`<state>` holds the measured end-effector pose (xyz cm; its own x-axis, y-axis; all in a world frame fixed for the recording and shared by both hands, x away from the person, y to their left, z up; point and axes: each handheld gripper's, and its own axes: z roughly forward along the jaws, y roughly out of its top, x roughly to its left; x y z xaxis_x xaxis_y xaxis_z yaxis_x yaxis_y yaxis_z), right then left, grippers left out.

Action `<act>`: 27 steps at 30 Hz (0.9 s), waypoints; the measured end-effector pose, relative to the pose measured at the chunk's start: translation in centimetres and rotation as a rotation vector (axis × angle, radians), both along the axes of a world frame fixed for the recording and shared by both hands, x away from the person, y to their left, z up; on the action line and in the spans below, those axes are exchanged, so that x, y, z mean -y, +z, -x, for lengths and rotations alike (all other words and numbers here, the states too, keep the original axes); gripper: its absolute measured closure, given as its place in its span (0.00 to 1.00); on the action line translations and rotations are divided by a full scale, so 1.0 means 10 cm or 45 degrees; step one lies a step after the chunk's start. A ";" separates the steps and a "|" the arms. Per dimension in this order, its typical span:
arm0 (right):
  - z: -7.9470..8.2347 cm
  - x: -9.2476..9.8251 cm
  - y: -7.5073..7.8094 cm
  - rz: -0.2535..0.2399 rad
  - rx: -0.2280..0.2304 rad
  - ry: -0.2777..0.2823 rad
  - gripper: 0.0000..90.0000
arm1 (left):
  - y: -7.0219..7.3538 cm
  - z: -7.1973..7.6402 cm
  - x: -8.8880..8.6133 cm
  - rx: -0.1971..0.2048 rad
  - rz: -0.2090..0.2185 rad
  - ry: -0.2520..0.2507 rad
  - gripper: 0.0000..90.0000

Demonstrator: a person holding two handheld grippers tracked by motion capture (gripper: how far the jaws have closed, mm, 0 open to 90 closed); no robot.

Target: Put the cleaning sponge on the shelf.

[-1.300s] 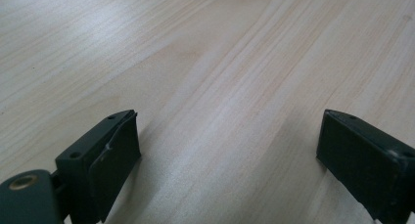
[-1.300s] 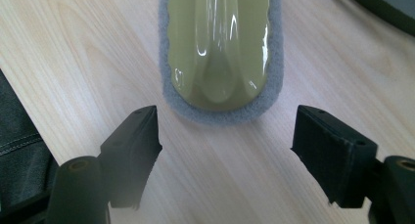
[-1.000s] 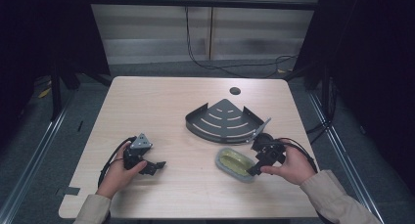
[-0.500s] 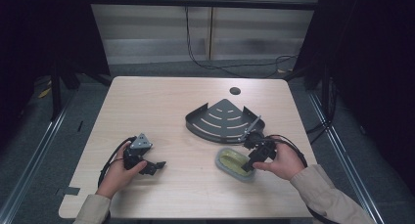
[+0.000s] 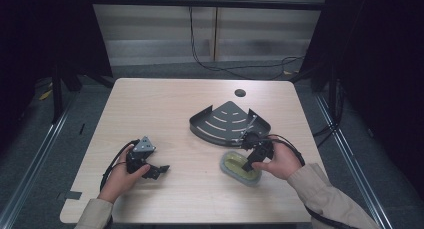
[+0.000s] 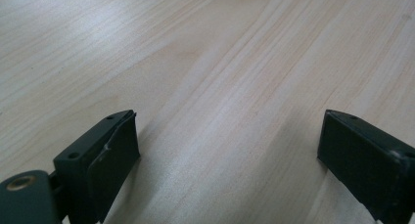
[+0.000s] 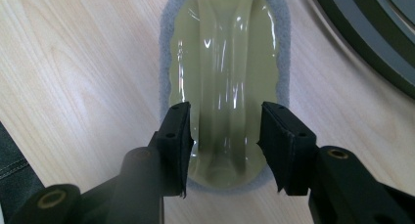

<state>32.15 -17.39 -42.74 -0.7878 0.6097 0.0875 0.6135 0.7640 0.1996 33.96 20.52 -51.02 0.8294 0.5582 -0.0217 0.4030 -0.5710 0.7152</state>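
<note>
Right hand-held gripper hangs over the near end of the scrubbing pad, jaws half open astride its glossy green handle, gripping nothing yet. Looks like the grasp step; next it should drop and close. The pad lies on the worktop just beside the dark corner rack. Left hand-held gripper rests wide open, empty.

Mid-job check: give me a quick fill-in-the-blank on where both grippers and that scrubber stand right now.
1. The right gripper has its jaws on either side of the scrubber's pale green ____.
2. The left gripper has its jaws wide ____ over bare wood.
3. The dark fan-shaped rack lies on the ____, beyond the scrubber.

Missing words: handle; open; table
</note>
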 end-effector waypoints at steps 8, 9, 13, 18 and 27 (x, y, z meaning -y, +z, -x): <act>-0.04 -0.10 -0.03 0.030 -0.007 0.041 0.77 | 0.00 0.00 0.00 -0.001 0.000 -0.002 0.08; -0.04 -0.11 -0.03 0.027 -0.005 0.035 0.78 | 0.00 0.00 0.00 -0.006 0.004 -0.001 0.08; -0.04 -0.11 0.00 0.044 0.004 0.037 0.78 | 0.00 0.00 0.00 -0.005 0.003 -0.001 0.08; -0.05 -0.06 0.07 0.032 0.013 0.035 0.78 | 0.00 0.00 0.00 -0.006 0.005 0.000 0.08; -0.05 0.03 0.19 0.006 0.019 0.012 0.79 | 0.00 0.00 0.00 -0.004 0.006 -0.001 0.08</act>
<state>32.65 -17.68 -40.83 -0.7946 0.6027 0.0729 0.6033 0.7707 0.2050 33.95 20.49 -51.04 0.8298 0.5574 -0.0269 0.4048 -0.5681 0.7165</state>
